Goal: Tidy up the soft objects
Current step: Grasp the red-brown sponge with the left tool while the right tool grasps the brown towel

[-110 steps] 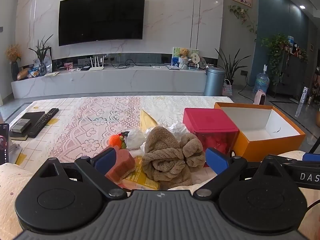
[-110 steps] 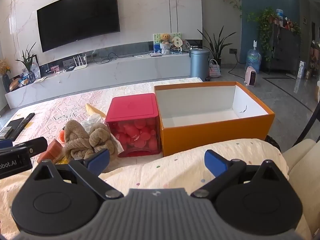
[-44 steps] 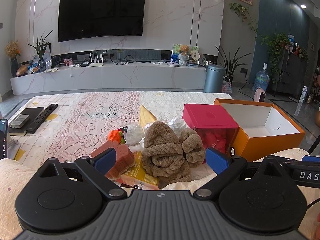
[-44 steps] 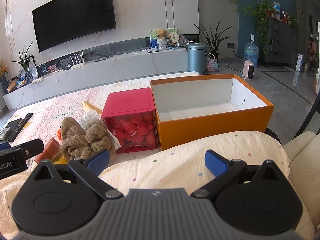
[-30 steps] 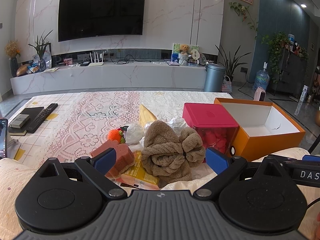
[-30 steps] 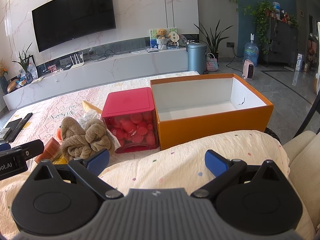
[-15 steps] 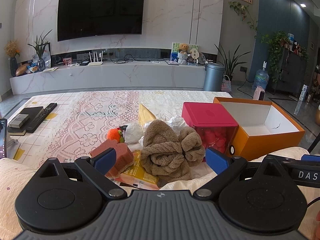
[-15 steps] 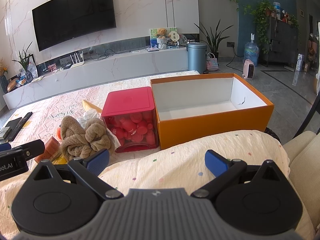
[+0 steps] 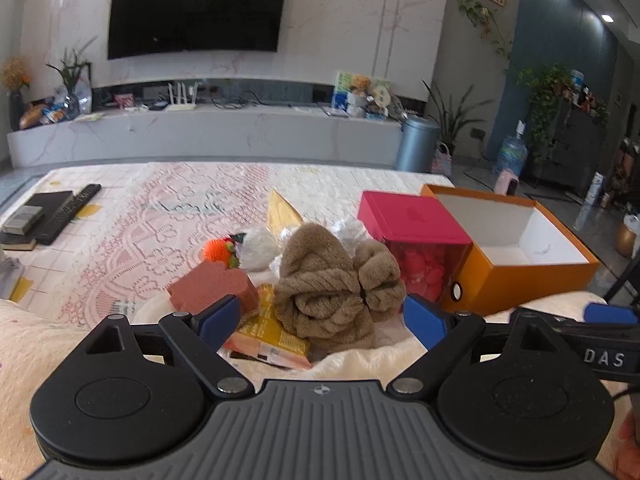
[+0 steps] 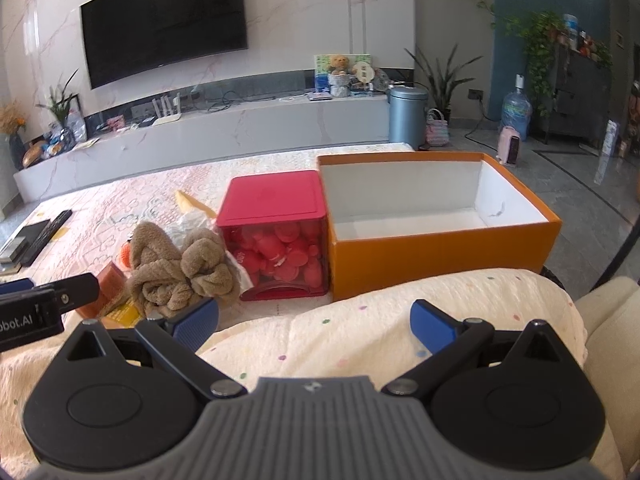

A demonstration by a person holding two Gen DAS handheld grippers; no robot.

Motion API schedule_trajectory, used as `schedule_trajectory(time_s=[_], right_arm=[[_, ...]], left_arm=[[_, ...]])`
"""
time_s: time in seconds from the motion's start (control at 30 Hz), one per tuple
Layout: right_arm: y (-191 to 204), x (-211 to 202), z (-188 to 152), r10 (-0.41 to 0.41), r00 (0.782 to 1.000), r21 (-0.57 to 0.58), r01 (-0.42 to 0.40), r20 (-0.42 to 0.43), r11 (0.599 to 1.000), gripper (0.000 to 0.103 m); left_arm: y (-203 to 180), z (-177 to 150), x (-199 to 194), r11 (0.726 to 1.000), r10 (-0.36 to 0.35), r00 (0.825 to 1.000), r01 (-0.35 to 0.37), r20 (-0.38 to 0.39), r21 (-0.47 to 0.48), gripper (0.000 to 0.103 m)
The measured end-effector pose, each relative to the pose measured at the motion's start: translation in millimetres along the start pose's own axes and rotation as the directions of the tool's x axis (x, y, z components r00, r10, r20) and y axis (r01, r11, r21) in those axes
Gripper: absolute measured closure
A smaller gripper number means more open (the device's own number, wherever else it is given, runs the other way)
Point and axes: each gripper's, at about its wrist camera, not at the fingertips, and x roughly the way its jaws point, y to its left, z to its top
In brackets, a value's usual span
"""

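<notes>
The brown towel (image 9: pixel 340 280) is lying mid-frame, dead ahead of the left tool (image 9: pixel 320 318); both it and the right tool (image 10: pixel 314 322) are gaping wide, gripping nothing.

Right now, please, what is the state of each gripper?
Left gripper: open, holding nothing, facing the brown towel.
Right gripper: open, holding nothing.

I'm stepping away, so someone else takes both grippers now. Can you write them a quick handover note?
Left gripper: jaws open, empty, facing the crumpled brown fleece towel.
Right gripper: jaws open, empty, over the dotted cream blanket.
The towel, the terracotta sponge block and the orange spiky ball lie in a pile left of the red-lidded box.
The open orange cardboard box looks empty.
Nothing sorted; everything is left.
</notes>
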Motion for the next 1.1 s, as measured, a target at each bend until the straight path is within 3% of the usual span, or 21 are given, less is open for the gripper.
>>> schedule_trajectory(time_s=[0.1, 0.2, 0.33, 0.53, 0.7, 0.83, 1.1], right_arm=[[10, 5, 2, 0.015, 1.000, -0.047, -0.016, -0.013, 0.999, 0.012], [19, 12, 4, 0.030, 0.999, -0.078, -0.032, -0.029, 0.996, 0.020], [30, 24, 9, 0.076, 0.996, -0.111, -0.082, -0.053, 0.990, 0.030], [53, 45, 19, 0.148, 0.985, -0.162, -0.162, -0.093, 0.973, 0.033], [75, 69, 23, 0.178, 0.973, -0.191, -0.204, -0.147, 0.960, 0.032], [87, 85, 23, 0.179, 0.967, -0.199, -0.215, -0.184, 0.956, 0.026], [92, 116, 22, 0.156, 0.957, -0.199, -0.207, -0.244, 0.958, 0.026]], left_arm=[[8, 0, 4, 0.999, -0.034, 0.998, 0.033, -0.053, -0.011, 0.006], [25, 0, 8, 0.993, -0.089, 0.992, 0.082, -0.088, -0.088, 0.011], [43, 0, 9, 0.991, -0.081, 0.992, 0.071, -0.092, -0.116, 0.021], [52, 6, 19, 0.999, 0.046, 0.996, -0.044, -0.078, 0.029, 0.025], [56, 11, 42, 0.989, 0.079, 0.988, -0.061, -0.136, 0.131, 0.024], [52, 10, 66, 0.977, 0.096, 0.982, -0.062, -0.162, 0.205, 0.018], [49, 3, 108, 0.955, 0.164, 0.960, -0.096, -0.228, 0.282, 0.018]])
